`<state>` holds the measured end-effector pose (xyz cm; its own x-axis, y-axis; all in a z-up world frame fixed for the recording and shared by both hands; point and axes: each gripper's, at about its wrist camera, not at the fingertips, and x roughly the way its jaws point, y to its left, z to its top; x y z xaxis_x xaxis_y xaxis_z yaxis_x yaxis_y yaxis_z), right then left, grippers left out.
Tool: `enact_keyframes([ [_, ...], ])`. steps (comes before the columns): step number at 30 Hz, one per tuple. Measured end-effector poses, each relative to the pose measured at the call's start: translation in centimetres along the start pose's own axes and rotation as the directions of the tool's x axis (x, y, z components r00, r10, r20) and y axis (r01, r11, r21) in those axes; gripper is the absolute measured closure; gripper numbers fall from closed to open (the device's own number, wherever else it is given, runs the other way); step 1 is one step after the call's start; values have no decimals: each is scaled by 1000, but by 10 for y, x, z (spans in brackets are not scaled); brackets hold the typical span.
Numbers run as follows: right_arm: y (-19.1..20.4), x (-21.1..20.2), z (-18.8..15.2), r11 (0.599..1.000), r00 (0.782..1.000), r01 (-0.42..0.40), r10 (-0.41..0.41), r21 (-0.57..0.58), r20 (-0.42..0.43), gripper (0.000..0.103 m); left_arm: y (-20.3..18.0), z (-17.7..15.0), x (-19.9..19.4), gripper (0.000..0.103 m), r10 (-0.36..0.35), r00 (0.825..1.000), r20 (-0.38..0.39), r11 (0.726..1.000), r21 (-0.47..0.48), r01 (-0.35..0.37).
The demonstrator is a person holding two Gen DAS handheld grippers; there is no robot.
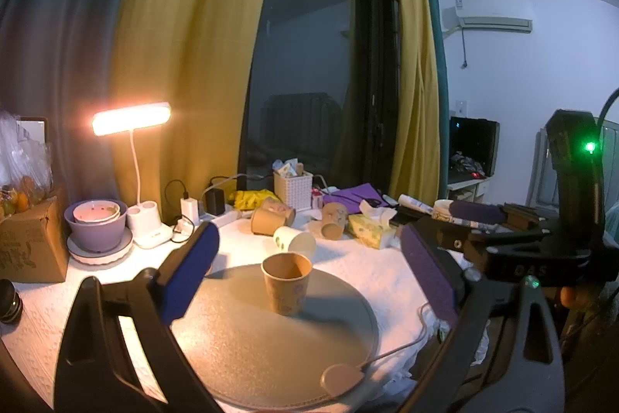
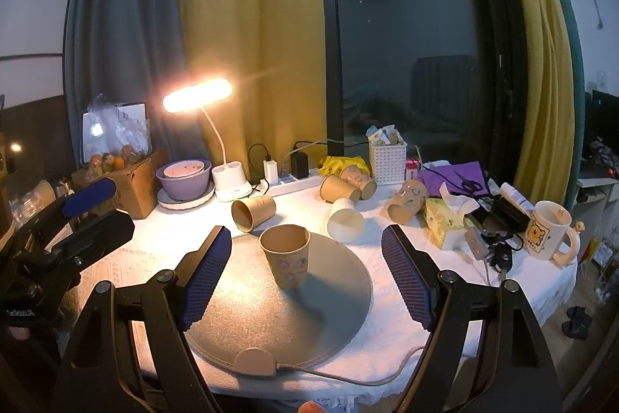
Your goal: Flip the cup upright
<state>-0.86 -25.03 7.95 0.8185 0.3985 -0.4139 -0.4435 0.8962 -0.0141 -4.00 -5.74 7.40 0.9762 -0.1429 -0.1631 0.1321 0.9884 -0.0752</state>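
A brown paper cup (image 1: pixel 287 283) (image 2: pixel 285 254) stands upright, mouth up, on a round grey mat (image 1: pixel 271 347) (image 2: pixel 278 312). My left gripper (image 1: pixel 309 277) is open, its blue pads wide on either side of the cup and nearer the camera. My right gripper (image 2: pixel 305 273) is open too, with the cup standing between and just beyond its pads. Neither touches the cup. The right gripper also shows at the right edge of the left wrist view (image 1: pixel 476 215); the left gripper shows at the left edge of the right wrist view (image 2: pixel 91 196).
Several paper cups lie on their sides behind the mat: a white one (image 2: pixel 345 219), brown ones (image 2: pixel 253 211) (image 2: pixel 406 202) (image 2: pixel 340 188). A lit desk lamp (image 2: pixel 197 95), purple bowl (image 2: pixel 185 177), cardboard box (image 2: pixel 127 180), white basket (image 2: pixel 387 161), tissue pack (image 2: pixel 445 219) and mug (image 2: pixel 547 231) crowd the white-clothed table.
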Motion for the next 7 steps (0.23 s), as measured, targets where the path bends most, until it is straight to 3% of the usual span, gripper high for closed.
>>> enact_keyframes([
  [7, 1, 1, 0, 1000, 1000, 1, -1, 0, 0, 20, -1, 0, -1, 7, 0, 1000, 0, 1000, -1, 0],
])
